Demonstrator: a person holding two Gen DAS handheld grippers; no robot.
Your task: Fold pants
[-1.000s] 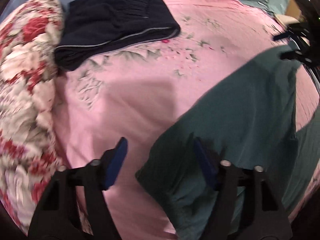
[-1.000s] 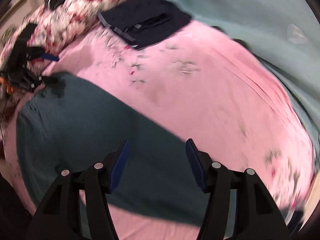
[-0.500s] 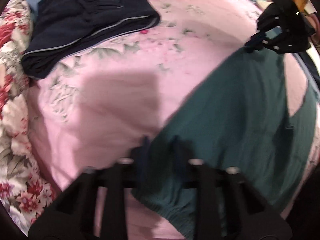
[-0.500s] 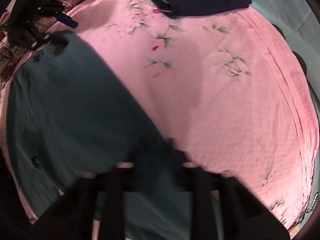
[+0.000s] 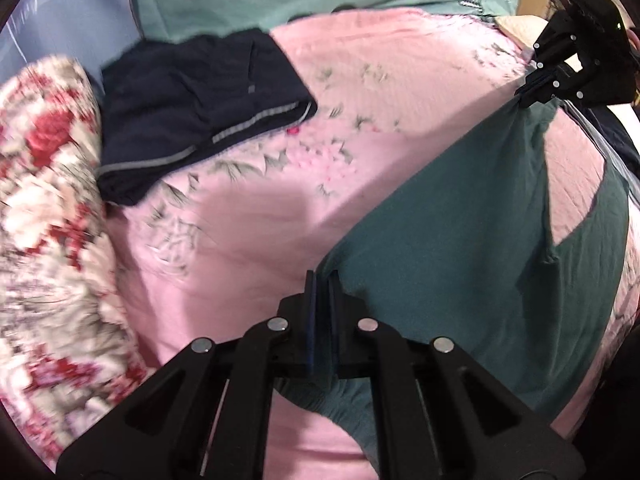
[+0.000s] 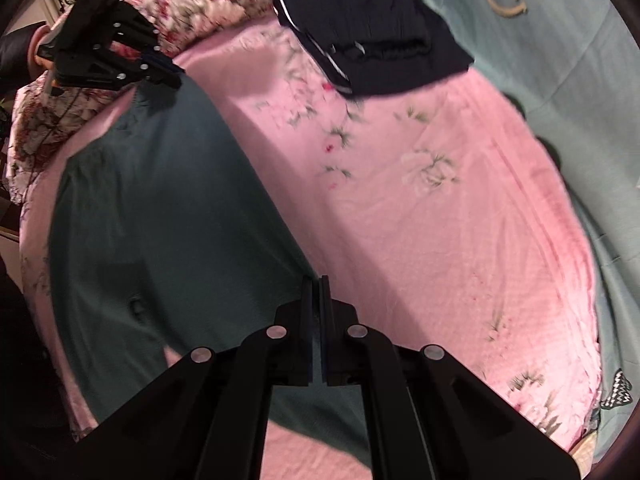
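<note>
Dark teal pants [image 5: 472,240] lie spread on a pink floral bedsheet [image 5: 280,200]. My left gripper [image 5: 322,280] is shut on the pants' near edge by the gathered waistband. My right gripper [image 6: 316,284] is shut on the far edge of the same pants [image 6: 160,200]. The cloth is pulled taut between the two. Each gripper shows in the other's view: the right one [image 5: 528,94] at the upper right, the left one [image 6: 170,76] at the upper left.
A folded navy garment [image 5: 200,116] with grey piping lies at the far side of the sheet, also in the right wrist view [image 6: 376,56]. A red and white floral quilt [image 5: 44,220] is bunched at the left. A teal blanket [image 6: 560,60] lies beyond.
Both grippers were open over the pants a second ago and have closed on opposite edges. The edges are lifted and the cloth is stretched between them.
</note>
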